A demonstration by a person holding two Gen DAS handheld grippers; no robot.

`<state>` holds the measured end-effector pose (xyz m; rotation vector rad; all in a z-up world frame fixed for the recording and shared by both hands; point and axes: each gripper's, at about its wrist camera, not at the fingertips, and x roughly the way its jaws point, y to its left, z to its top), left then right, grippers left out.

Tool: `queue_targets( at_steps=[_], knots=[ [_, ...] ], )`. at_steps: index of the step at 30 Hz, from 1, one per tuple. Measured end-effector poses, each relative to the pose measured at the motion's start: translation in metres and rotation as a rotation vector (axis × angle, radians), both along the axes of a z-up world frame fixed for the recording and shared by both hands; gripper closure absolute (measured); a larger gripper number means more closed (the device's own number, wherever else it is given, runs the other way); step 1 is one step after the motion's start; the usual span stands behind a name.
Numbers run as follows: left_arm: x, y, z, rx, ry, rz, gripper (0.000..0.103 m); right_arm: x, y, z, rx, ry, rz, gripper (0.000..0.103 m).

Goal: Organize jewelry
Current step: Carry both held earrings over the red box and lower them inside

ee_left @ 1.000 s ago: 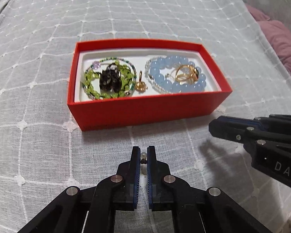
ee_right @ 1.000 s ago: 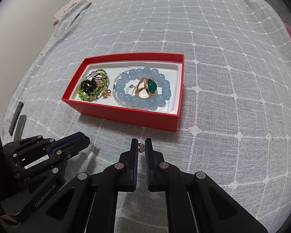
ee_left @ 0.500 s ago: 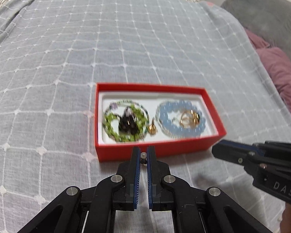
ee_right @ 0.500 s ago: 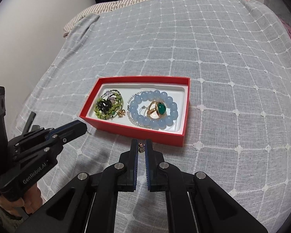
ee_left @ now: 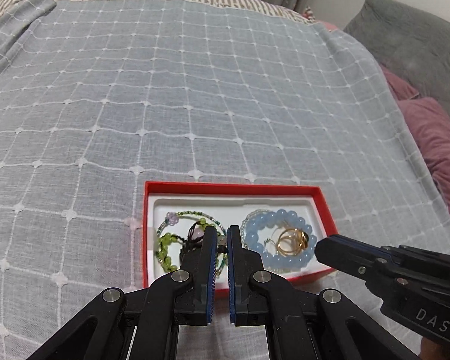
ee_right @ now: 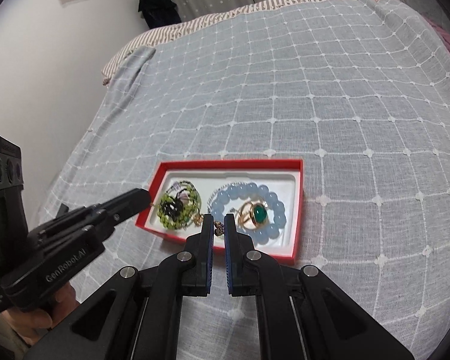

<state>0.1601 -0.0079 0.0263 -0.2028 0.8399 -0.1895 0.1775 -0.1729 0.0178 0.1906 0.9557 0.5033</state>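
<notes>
Both grippers clenched: your left gripper (ee_left: pixel 222 240) pinches a small pale bead earring (ee_left: pixel 222 239), right gripper (ee_right: pixel 219 228) a tiny dark stud (ee_right: pixel 218 228). Red rectangular cardboard box (ee_right: pixel 298 210) lies directly ahead below both, long axis crosswise.

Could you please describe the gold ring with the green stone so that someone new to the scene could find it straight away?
On the grey checked bedspread lies an open red box with a white lining. In its right half, the gold ring rests inside the loop of the pale blue bead bracelet. It alone has a large oval green stone.
</notes>
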Motion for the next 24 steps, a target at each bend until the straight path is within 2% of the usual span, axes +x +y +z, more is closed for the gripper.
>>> queue_targets(
  at_steps=[5, 10, 15, 24],
  knots=[
    [0.013, -0.009, -0.008, 0.011, 0.024, -0.003, 0.102, 0.009, 0.005, -0.002, -0.002, -0.021, 0.008, 0.096],
    [0.026, -0.007, -0.017, -0.025, 0.067, 0.009, 0.102, 0.016, 0.008, -0.010, -0.001, -0.018, 0.011, 0.096],
    [0.034, -0.009, -0.021, -0.022, 0.074, 0.013, 0.102, 0.023, 0.009, -0.011, 0.003, -0.045, 0.012, 0.096],
    [0.040, -0.014, -0.025, -0.016, 0.076, 0.008, 0.102, 0.036, 0.017, -0.022, -0.028, -0.033, 0.017, 0.095]
  ],
)
